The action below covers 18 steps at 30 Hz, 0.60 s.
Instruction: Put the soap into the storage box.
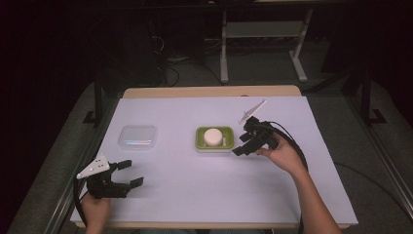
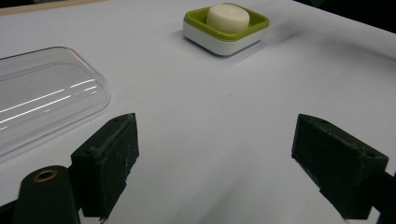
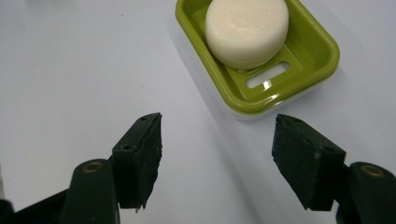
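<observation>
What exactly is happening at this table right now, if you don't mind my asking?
A person holds a two-jaw gripper in each hand. The right gripper sits just beside the green soap dish, jaws open and empty, facing the round white soap that lies in the dish. The left gripper rests open near the table's front edge, short of the clear plastic lid lying flat on the white table.

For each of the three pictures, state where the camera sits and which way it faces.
High view: above the person's side, facing forward and down on the table; forearms, left gripper, right gripper.
Left gripper view: rides the left gripper, facing clear lid and soap dish.
Right gripper view: rides the right gripper, facing the dish.
Shared: soap.
</observation>
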{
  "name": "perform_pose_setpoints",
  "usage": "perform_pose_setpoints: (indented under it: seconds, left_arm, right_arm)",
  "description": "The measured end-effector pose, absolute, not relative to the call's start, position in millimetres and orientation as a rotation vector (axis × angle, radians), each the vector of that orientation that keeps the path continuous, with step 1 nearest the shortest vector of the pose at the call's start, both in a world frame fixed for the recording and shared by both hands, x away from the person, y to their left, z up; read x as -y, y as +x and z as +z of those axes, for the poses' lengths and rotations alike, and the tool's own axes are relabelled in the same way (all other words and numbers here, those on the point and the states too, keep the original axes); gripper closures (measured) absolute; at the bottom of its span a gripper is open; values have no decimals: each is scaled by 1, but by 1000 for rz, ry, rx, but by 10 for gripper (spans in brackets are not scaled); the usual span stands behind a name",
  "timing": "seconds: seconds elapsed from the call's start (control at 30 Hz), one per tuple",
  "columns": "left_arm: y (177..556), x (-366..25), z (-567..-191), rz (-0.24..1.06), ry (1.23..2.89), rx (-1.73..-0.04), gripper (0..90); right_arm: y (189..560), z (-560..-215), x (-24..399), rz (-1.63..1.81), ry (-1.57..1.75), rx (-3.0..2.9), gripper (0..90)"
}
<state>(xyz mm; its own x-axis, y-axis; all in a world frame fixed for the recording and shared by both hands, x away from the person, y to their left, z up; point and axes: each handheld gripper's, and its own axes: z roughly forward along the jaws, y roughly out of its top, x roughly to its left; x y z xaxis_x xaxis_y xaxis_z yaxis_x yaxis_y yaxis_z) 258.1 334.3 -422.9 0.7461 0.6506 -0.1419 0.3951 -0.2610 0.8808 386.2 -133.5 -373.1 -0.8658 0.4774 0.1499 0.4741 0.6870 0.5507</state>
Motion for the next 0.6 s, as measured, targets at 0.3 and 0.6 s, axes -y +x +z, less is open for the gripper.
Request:
perform_pose_setpoints:
  seconds: [0.3, 0.6]
  left_arm:
    - [258, -334, -423, 303, 1892, -805, 145]
    - [258, -334, -423, 304, 1895, -803, 145]
  right_arm:
    - [374, -377, 141, 954, 796, -2873, 321]
    - [363, -383, 148, 954, 803, -2879, 318]
